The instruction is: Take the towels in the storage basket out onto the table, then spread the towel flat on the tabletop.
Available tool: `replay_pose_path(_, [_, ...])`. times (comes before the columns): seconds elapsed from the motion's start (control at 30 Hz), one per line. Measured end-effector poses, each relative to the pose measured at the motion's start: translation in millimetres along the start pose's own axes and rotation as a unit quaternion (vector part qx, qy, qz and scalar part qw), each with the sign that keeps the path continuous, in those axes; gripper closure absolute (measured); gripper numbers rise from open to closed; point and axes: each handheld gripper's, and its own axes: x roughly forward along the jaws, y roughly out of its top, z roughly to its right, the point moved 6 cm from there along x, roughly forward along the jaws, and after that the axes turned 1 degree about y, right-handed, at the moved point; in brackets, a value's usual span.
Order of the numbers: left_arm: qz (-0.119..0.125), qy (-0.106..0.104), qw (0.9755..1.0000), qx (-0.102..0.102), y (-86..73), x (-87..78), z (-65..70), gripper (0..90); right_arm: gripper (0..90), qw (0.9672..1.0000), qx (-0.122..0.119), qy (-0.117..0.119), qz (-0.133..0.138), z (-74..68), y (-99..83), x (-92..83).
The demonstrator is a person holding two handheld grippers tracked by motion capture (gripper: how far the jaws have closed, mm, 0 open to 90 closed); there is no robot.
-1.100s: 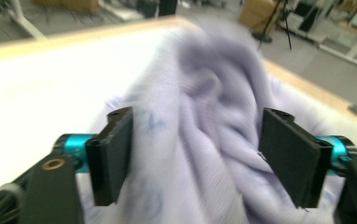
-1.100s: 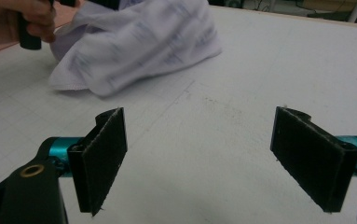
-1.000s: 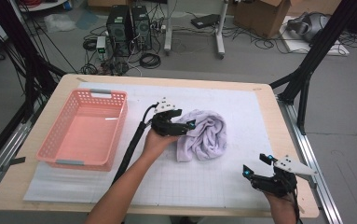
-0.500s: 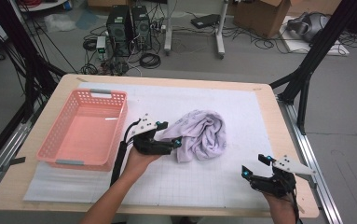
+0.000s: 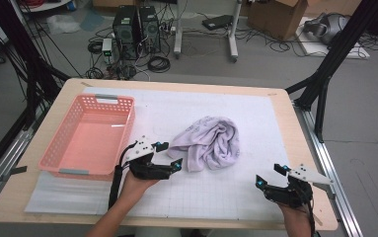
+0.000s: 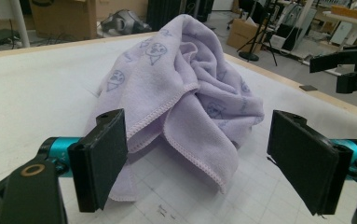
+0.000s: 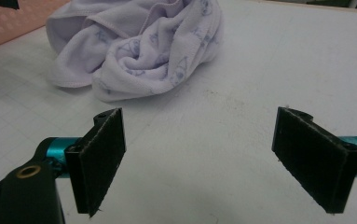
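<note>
The lilac towel (image 5: pixel 210 142) lies crumpled in a loose heap near the centre of the white grid mat (image 5: pixel 255 118), with the pink basket (image 5: pixel 94 136) at its 9 o'clock, apart from it. It is soft terry with a stitched hem and a faint printed pattern. A folded corner hangs toward me at the heap's 7 o'clock, lying flat on the mat.

My left gripper (image 5: pixel 171 157) sits just beside that corner, level with the table, jaws spread wide and holding nothing. They have just been opening; in the left gripper view the towel (image 6: pixel 181 98) lies ahead of and between the black pads (image 6: pixel 100 156), but neither pad presses on it. My right gripper (image 5: pixel 269 177) rests near the mat's front edge at the towel's 5 o'clock, well apart from it, jaws likewise released and empty, facing the heap (image 7: pixel 139 44).

Procedure for the step in hand, as I judge it:
1. Advance the left gripper low along the mat so the lower pad slides under the hemmed corner.
2. Close on the hem only, not on the bunched folds behind it, to avoid dragging the whole heap.
3. Confirm that both pads bite cloth before lifting.
4. Keep the right gripper clear until a second edge is exposed.
</note>
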Motion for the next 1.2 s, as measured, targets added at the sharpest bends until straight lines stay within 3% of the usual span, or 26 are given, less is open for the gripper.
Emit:
replay_pose_path(0.13, [-0.007, 0.000, 1.0000, 0.006, -2.0, -1.3, -1.1, 20.6, 16.2, 1.0000, 0.001, -0.004, -0.002, -0.4, 0.4, 1.4])
replay_pose_path(0.57, [0.003, 0.009, 0.9999, 0.004, 0.3, -9.4, -5.8, 21.7, 16.2, 0.9999, 0.000, 0.001, -0.015, -1.8, -0.3, 11.4])
replay_pose_path(0.77, [0.003, 0.014, 0.9999, 0.000, 0.4, -10.4, -10.3, 22.2, 16.2, 0.9993, -0.010, -0.002, -0.035, -4.4, -2.7, 19.1])
replay_pose_path(1.2, [-0.013, 0.016, 0.9998, -0.007, -5.5, -7.2, -12.5, 25.7, 19.3, 0.9970, -0.015, 0.026, -0.072, -15.0, -8.0, 45.4])
